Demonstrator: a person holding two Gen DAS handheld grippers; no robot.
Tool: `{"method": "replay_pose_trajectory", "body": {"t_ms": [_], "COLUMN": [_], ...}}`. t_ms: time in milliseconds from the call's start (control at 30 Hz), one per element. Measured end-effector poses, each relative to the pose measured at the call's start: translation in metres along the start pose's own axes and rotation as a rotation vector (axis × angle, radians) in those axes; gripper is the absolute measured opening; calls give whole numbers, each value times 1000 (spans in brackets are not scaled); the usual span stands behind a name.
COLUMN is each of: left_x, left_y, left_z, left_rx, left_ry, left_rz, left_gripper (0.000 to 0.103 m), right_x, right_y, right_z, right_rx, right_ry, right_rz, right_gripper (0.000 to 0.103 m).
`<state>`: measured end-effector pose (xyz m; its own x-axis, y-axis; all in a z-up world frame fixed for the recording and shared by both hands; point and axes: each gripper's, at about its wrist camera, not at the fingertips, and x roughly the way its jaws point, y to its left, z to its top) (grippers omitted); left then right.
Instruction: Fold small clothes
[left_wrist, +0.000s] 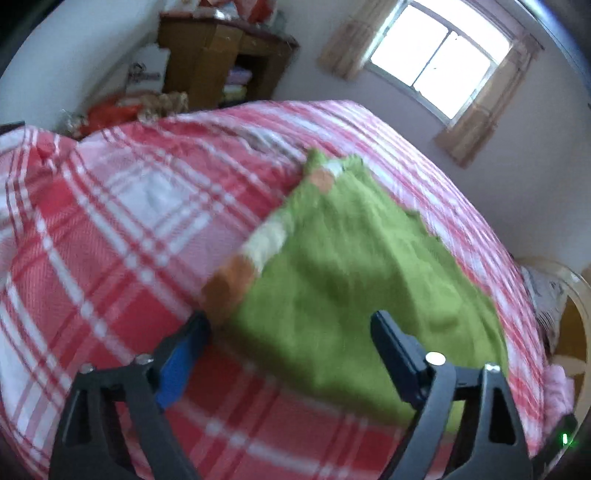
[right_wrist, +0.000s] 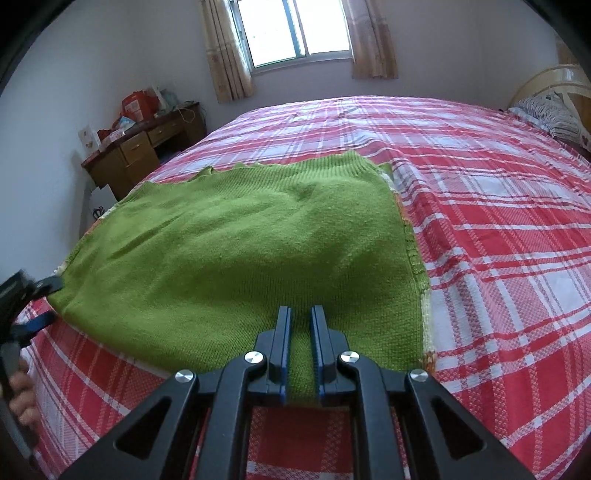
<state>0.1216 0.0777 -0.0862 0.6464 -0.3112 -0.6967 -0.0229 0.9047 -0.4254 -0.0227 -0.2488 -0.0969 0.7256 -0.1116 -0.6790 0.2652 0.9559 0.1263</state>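
Green knitted sweater (right_wrist: 236, 254) lies flat on the plaid bedspread (right_wrist: 498, 229); right gripper (right_wrist: 300, 314) is clenched on its near hem, left gripper (left_wrist: 291, 325) spread wide over its corner

A red plaid bedspread (right_wrist: 480, 229) covers the bed below a curtained window (right_wrist: 295, 29), a wooden desk (right_wrist: 144, 155) alongside.

left gripper (left_wrist: 291, 325): fingers spread wide | right gripper (right_wrist: 300, 314): fingers nearly closed, narrow gap
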Motion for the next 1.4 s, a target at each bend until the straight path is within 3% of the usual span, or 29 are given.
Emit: {"method": "replay_pose_trajectory", "body": {"t_ms": [33,67,133,200,300,367,400,500,533,633,767,833,933,1133,1233,1400], "left_x": [3,5,8,4,4,7,7,7,7,4,-13,-24,-36,-26,-17,-10], "left_y": [-3,-6,-6,-4,-2,1,2,0,-3,-10,-35,-61,-96,-135,-138,-135], "left_z": [4,5,11,12,8,7,6,6,8,13,15,10,-1,-35,-44,-55], "left_rx": [5,6,-12,-13,-11,-26,-36,-31,-13,28,136,256,400,604,623,641], "left_ry": [3,13,18,6,8,13,19,7,-4,-33,-100,-151,-187,-153,-108,-84], "left_rz": [-19,-23,-23,-27,-24,-19,-19,-7,10,15,-3,2,-52,-101,-117,-123], "left_gripper": [51,34,21,20,22,43,48,48,45,18,13,13,12,12,12,12], "right_x": [0,0,-6,-21,-27,-18,-11,22,32,31,34,34,34,33,26,3], "right_y": [0,1,7,24,62,88,100,123,126,120,114,113,110,86,75,35], "right_z": [0,2,7,11,19,21,19,1,-6,-2,-3,-5,-5,-6,-5,10], "right_rx": [1,3,-8,-19,-46,-67,-80,-108,-112,-78,-31,-25,-1,105,117,123], "right_ry": [3,13,0,-68,-92,-71,-56,45,82,75,77,75,77,90,107,67], "right_rz": [0,-5,-34,-2,129,199,222,250,246,275,319,326,350,441,465,415], "right_gripper": [11,10,10,10,10,10,10,10,11,10,11,11,11,11,11,11]}}
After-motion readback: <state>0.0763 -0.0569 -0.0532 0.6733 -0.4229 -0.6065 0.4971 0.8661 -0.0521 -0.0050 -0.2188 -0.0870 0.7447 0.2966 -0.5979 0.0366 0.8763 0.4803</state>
